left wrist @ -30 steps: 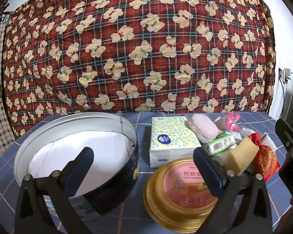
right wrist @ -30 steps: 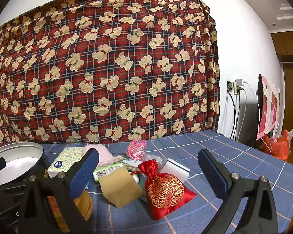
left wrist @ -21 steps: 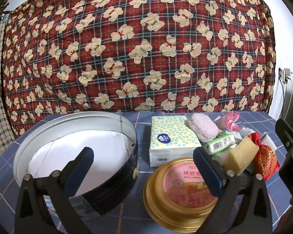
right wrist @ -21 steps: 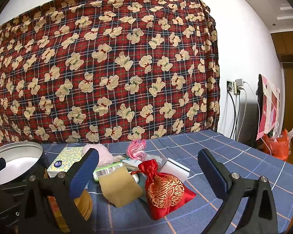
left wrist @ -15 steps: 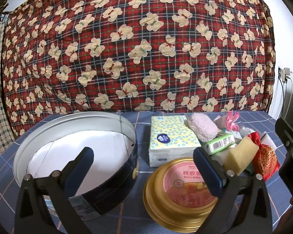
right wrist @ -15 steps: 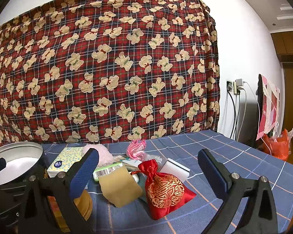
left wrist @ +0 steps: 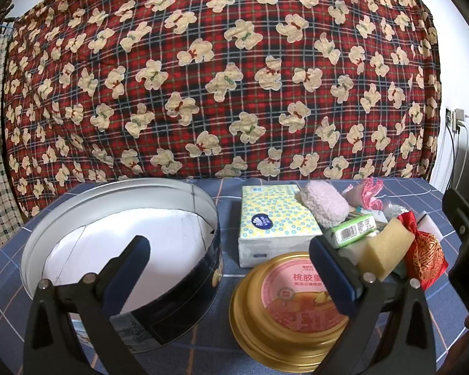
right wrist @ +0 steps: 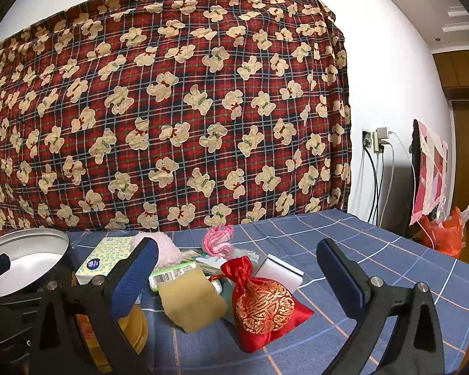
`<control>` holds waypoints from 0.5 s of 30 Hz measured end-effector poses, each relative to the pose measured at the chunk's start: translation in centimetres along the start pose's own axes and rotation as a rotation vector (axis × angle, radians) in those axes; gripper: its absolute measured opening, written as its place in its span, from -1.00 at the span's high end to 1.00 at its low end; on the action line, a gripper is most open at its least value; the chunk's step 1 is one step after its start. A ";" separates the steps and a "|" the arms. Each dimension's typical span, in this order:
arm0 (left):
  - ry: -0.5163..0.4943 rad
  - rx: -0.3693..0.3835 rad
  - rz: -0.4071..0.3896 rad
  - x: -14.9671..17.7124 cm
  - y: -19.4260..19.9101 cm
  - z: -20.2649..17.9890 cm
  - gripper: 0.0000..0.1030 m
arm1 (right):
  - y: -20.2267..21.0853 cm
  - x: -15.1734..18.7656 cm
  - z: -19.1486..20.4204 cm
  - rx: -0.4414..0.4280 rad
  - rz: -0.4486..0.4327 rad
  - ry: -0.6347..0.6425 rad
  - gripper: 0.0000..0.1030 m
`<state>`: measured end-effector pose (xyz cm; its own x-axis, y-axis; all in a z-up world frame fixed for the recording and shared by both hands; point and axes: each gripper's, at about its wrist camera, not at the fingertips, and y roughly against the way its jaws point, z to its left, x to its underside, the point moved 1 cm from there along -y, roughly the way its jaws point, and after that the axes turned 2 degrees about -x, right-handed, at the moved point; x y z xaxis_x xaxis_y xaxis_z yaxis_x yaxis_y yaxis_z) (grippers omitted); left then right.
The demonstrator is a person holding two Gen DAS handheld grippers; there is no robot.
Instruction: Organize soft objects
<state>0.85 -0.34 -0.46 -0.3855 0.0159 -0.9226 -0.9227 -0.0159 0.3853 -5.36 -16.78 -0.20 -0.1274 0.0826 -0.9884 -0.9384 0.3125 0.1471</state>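
Observation:
A pile of soft items lies on the blue checked tablecloth: a red and gold drawstring pouch [right wrist: 262, 303], a yellow sponge [right wrist: 190, 300], a fluffy pink puff [left wrist: 323, 203], a pink knitted piece [right wrist: 217, 240], a green wrapped pack [left wrist: 353, 229] and a yellow tissue pack [left wrist: 273, 218]. A round tin [left wrist: 203, 206] with a white inside stands at the left, its gold lid [left wrist: 284, 309] lying beside it. My left gripper [left wrist: 231, 276] is open above the tin and lid. My right gripper [right wrist: 239, 276] is open over the pouch, holding nothing.
A red plaid sheet with bears [right wrist: 172, 109] hangs behind the table. A white block [right wrist: 279, 272] lies behind the pouch. At the right are wall sockets with cables [right wrist: 378, 143], a patterned board [right wrist: 428, 168] and an orange bag [right wrist: 444, 234]. Bare cloth [right wrist: 375, 250] lies right of the pile.

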 end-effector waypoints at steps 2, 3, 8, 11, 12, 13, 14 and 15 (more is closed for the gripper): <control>0.000 0.000 -0.001 0.0 0.0 0.0 -1.00 | 0.0 0.0 0.0 0.000 0.000 0.000 -0.99; 0.000 0.001 0.000 0.0 0.0 0.0 -1.00 | 0.0 0.0 0.0 0.000 0.000 0.000 -0.99; -0.001 0.001 0.000 0.0 0.0 0.0 -1.00 | 0.0 0.0 0.0 0.000 0.000 0.000 -0.99; 0.000 0.001 0.000 0.0 0.0 0.1 -1.00 | 0.1 -0.1 -0.1 0.000 -0.001 0.000 -0.99; 0.000 0.001 0.000 0.0 0.0 0.1 -1.00 | 0.1 -0.2 -0.2 0.000 -0.001 0.000 -0.99; 0.000 0.001 0.000 0.0 0.0 0.0 -1.00 | 0.1 -0.2 -0.2 0.000 -0.002 -0.001 -0.99; 0.000 0.001 0.001 0.0 0.0 0.0 -1.00 | 0.1 -0.2 -0.2 0.000 -0.002 -0.001 -0.99; 0.000 0.001 0.001 0.0 0.0 0.0 -1.00 | 0.2 0.0 -0.1 -0.001 -0.003 -0.001 -0.99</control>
<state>0.89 -0.31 -0.46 -0.3861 0.0160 -0.9223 -0.9224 -0.0150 0.3859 -5.58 -16.82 -0.17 -0.1239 0.0829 -0.9888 -0.9393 0.3115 0.1438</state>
